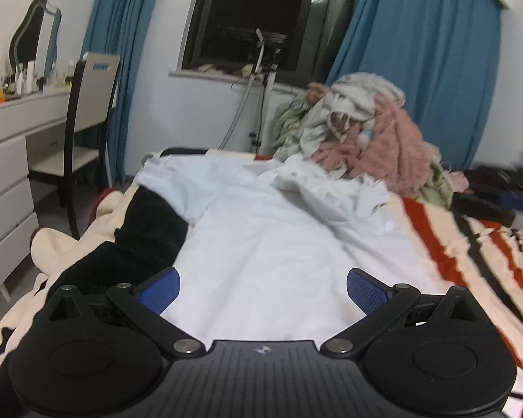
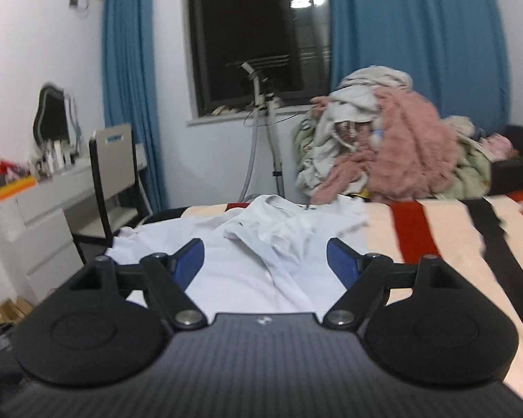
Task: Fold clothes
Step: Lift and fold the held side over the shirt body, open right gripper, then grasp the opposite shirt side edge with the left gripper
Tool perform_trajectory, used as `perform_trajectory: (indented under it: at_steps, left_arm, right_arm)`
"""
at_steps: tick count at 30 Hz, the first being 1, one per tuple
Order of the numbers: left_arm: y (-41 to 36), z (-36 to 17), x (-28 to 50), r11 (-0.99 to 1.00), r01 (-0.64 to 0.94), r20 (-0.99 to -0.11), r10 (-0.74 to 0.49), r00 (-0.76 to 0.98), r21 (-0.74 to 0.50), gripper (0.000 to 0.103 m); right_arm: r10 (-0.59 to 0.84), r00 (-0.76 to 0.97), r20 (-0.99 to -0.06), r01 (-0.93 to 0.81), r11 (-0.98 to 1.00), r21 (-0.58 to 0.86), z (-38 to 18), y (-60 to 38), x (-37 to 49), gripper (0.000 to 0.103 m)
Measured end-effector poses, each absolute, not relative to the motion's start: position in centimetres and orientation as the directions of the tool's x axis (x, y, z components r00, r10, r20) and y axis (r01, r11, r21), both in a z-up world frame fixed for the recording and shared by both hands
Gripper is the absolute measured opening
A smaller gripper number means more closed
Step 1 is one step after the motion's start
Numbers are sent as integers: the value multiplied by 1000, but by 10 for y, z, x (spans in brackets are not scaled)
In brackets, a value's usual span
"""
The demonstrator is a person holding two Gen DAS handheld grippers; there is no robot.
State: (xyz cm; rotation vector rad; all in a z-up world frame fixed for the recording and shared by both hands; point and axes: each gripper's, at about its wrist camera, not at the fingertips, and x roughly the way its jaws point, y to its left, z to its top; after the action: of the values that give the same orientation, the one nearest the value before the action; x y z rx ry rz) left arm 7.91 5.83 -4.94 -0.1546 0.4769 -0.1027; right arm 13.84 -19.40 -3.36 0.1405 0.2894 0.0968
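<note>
Shirt (image 2: 258,261) flat on blanket (image 2: 436,244); L claw (image 1: 263,291), R claw (image 2: 265,261) wide open, empty.

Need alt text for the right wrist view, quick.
The open right gripper hovers over a white shirt spread on a striped blanket. Behind it, a pile of clothes sits before blue curtains.

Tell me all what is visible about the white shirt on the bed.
The white shirt looks like thin, wrinkled cotton. It lies spread on the striped blanket with its collar at the far end and a buttoned front placket running toward the camera. In the left wrist view its near part lies fairly flat, while one side is bunched and folded over; its left edge rests over a black garment. Both the left claw and the right claw are open above it, gripping nothing.
</note>
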Motion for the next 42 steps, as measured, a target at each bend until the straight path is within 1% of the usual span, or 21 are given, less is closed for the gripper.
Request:
perform_trajectory:
  at_steps: [3, 8, 14, 20, 23, 25, 28, 30, 32, 35, 38, 42]
  left_arm:
    - [44, -40, 51, 978, 104, -441, -176, 880, -182, 103]
    - [29, -43, 17, 980, 128, -456, -186, 871, -154, 103]
    - [8, -55, 14, 985, 147, -456, -170, 874, -86, 102]
    - [-13, -70, 20, 979, 203, -494, -188, 849, -25, 99]
    - [-27, -73, 22, 969, 246, -516, -208, 831, 6, 94]
    - [-40, -70, 24, 962, 271, -521, -217, 826, 28, 93]
    - [-63, -63, 27, 949, 313, -523, -250, 815, 33, 90]
    - [-88, -62, 28, 937, 346, -540, -271, 797, 40, 87]
    - [-116, -63, 26, 925, 379, -554, -302, 776, 27, 83]
    - [-161, -73, 25, 898, 439, -583, -370, 723, -26, 77]
    - [-209, -87, 20, 850, 524, -624, -437, 648, -51, 67]
    - [-254, -111, 11, 783, 617, -657, -507, 558, -81, 66]
  right_arm:
    - [83, 958, -274, -46, 989, 139, -38, -205, 96, 79]
    - [30, 959, -281, 5, 992, 124, -54, -223, 39, 79]
    - [8, 960, -280, 41, 985, 168, -62, -241, 27, 79]
    - [-36, 963, -266, 102, 966, 236, -53, -276, 21, 79]
    - [-82, 966, -246, 149, 953, 265, -46, -304, 15, 79]
    - [-119, 963, -241, 189, 937, 295, -47, -324, 11, 79]
    - [-176, 955, -240, 253, 905, 343, -51, -355, 4, 79]
    - [-214, 947, -240, 293, 880, 374, -53, -375, 0, 79]
    - [-253, 936, -244, 335, 853, 401, -56, -395, -4, 79]
    - [-295, 923, -245, 376, 825, 423, -63, -411, -7, 79]
    - [-333, 911, -244, 410, 797, 444, -69, -425, -10, 79]
    - [-339, 906, -255, 421, 789, 448, -77, -432, -7, 80]
